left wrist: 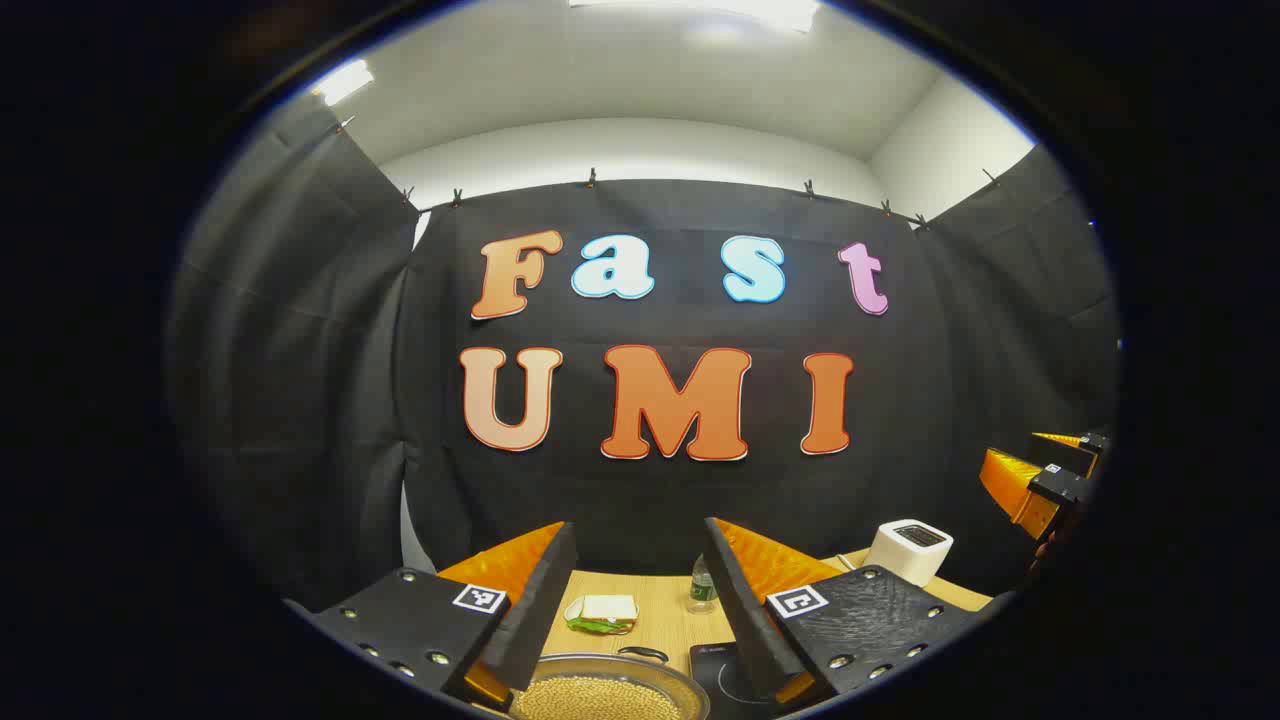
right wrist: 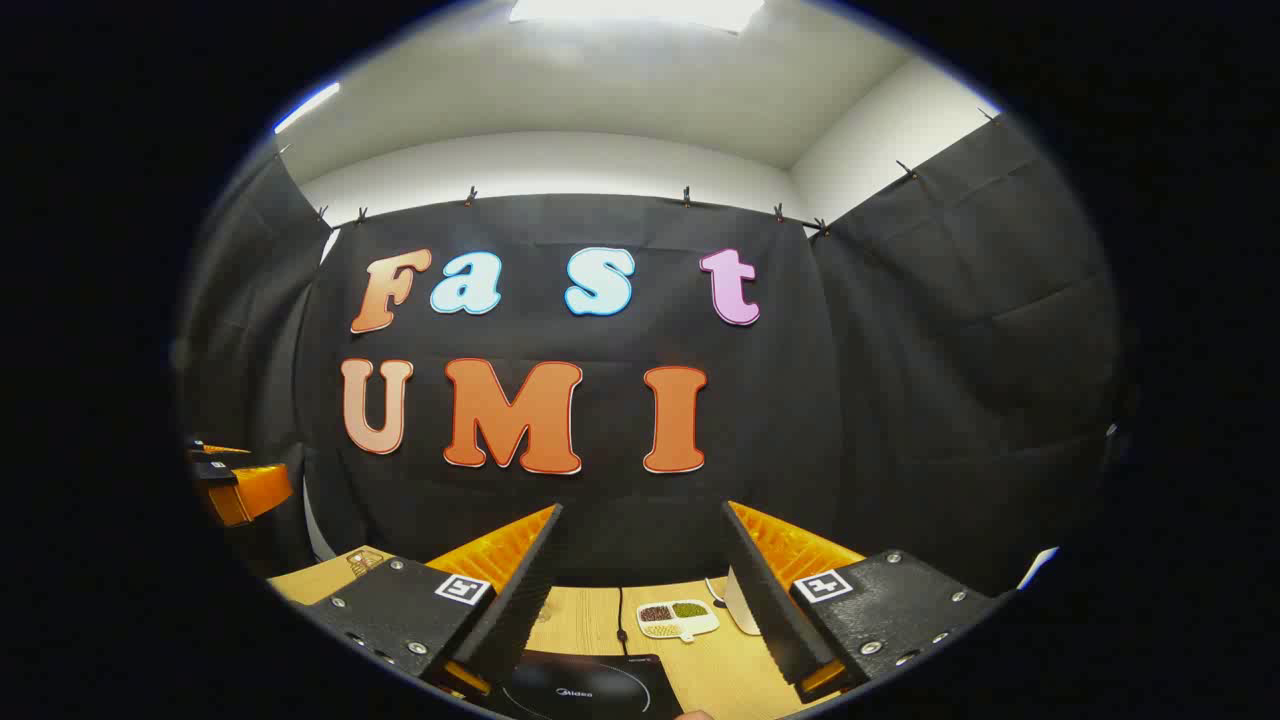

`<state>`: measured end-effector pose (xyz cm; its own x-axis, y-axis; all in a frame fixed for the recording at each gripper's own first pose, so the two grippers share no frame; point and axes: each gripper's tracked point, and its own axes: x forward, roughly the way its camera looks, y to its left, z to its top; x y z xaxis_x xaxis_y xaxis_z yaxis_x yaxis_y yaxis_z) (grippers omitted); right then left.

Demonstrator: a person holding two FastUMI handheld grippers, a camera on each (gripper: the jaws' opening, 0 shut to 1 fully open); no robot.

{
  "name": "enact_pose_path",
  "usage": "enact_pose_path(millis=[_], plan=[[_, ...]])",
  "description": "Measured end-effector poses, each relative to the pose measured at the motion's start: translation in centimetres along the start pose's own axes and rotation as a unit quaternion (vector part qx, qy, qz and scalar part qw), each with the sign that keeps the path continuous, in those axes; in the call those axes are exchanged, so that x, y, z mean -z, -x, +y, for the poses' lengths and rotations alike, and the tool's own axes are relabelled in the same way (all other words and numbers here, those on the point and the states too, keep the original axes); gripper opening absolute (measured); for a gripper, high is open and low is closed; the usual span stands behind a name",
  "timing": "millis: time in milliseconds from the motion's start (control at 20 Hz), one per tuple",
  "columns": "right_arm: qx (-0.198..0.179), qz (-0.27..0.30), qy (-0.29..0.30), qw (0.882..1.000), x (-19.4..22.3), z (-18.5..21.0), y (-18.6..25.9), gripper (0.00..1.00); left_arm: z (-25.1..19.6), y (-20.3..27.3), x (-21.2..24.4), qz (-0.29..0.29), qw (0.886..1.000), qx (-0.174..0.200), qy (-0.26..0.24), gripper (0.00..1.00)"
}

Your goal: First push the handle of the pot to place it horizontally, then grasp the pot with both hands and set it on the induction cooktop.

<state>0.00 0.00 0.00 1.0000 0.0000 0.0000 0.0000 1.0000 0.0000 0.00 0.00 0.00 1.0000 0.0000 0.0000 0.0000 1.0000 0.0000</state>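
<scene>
Hovering both grippers, left [left wrist: 640, 600] and right [right wrist: 640, 590], above the table [left wrist: 660, 620], jaws spread, gripping nothing; we see the pot [left wrist: 605, 690] just left of the cooktop [right wrist: 590, 685].

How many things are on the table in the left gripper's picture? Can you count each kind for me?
pot full of little grains: 1
induction cooktop: 1
bottle: 1
small dish: 1
white appliance: 1
Total: 5
</scene>
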Motion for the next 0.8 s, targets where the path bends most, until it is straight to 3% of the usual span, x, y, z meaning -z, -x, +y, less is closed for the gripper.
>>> enact_pose_path(millis=[800], plan=[[0.034, 0.006, -0.001, 0.999, 0.2, -3.9, 0.1, 0.95, -3.2, -0.5, 0.6, 0.002, 1.0, 0.022, -0.01, 0.79]])
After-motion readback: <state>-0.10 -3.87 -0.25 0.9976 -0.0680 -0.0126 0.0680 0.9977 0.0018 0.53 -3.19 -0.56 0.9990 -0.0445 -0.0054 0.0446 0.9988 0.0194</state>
